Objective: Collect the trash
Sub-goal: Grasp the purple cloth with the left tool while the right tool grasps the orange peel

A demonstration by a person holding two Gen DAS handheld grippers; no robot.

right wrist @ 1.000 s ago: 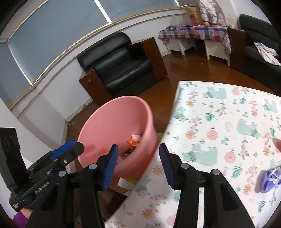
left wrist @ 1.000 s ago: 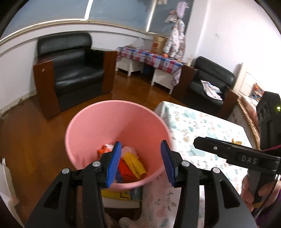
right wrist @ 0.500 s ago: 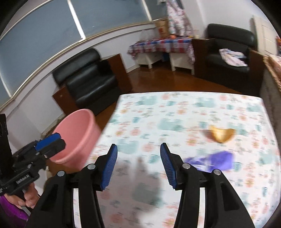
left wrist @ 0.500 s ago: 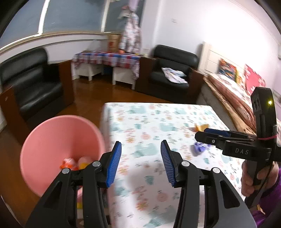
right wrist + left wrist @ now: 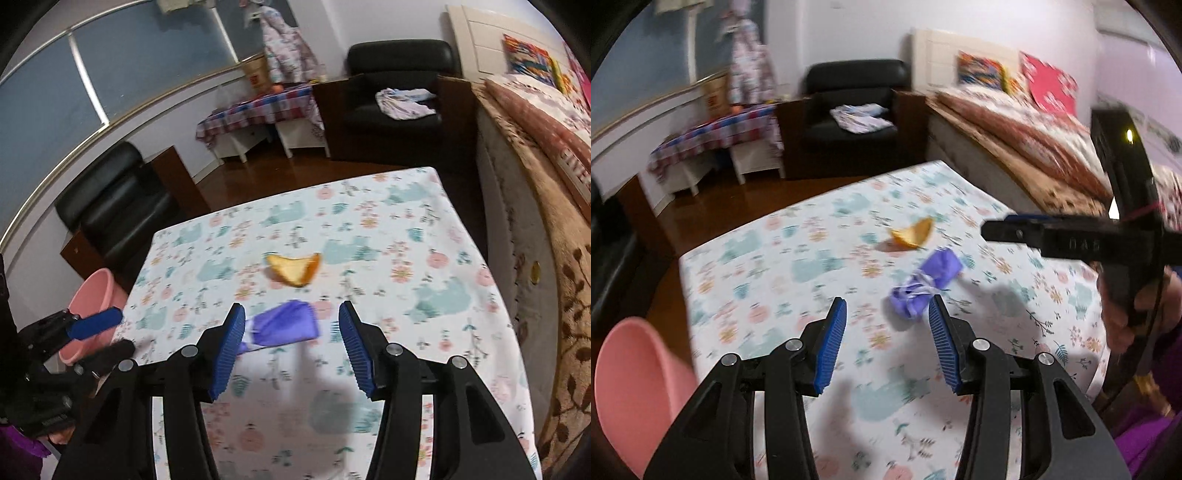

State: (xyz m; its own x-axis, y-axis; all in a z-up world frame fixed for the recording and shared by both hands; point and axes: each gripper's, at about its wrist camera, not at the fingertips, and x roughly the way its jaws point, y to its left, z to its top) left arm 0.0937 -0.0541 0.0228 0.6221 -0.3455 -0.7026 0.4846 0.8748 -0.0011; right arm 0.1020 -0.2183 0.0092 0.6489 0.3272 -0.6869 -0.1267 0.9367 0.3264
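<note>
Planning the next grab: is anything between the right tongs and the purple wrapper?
Nothing visible. The wrapper lies on the tablecloth just ahead of the open right tongs; the orange peel sits beyond it.

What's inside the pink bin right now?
Cannot tell. The left wrist view catches only the pink bin by its rim and bare inner wall; the right wrist view shows its outside, partly behind the left gripper.

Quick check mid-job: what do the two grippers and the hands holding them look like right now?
Both the left gripper and right gripper are black with ribbed blue pads and silver screws. The right one carries raised "DAS" lettering, a small lit yellow lamp and a thin cable. Bare hands grip the handles, with purple sleeves.
</note>
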